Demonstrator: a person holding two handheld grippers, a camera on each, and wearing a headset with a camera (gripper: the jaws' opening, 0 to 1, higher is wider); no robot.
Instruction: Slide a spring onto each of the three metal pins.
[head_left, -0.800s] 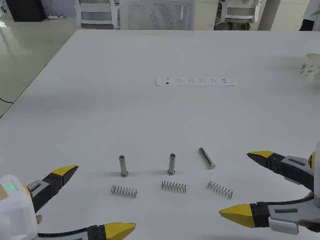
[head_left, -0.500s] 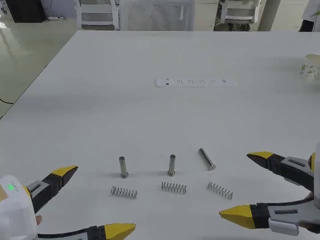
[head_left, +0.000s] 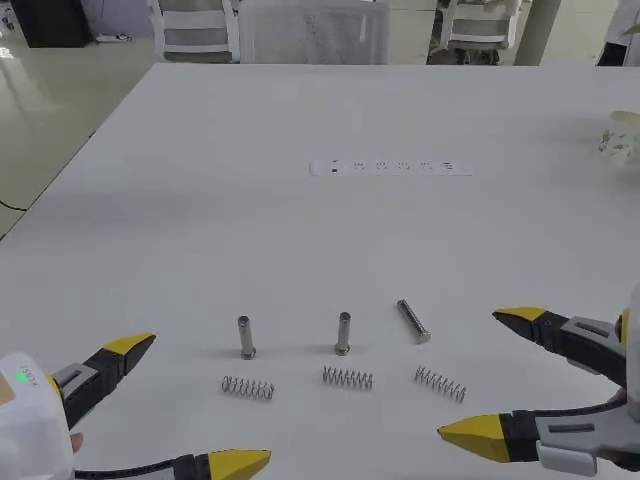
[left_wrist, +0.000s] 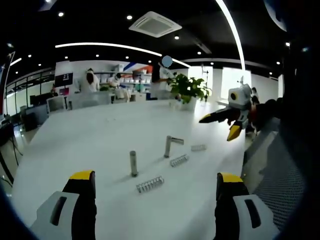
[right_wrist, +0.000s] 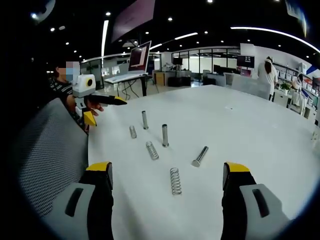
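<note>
Hovering over the near edge of the white bench (head_left: 300, 230), we hold the yellow-tipped left tongs (head_left: 185, 403) and yellow-tipped right tongs (head_left: 492, 373) spread wide, both empty. Between them lie small coiled steel springs in a row: left spring (head_left: 248, 388), middle spring (head_left: 348, 377), right spring (head_left: 440, 383). Just behind stand short silver metal pins: left pin (head_left: 246, 337) and middle pin (head_left: 343, 333) upright, right pin (head_left: 413, 320) lying flat.

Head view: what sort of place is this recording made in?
Most likely an open-plan office or lab: a long white table with a power strip on it, office chairs behind it, and, in the left gripper view, a potted plant and a ceiling air-conditioning unit.
</note>
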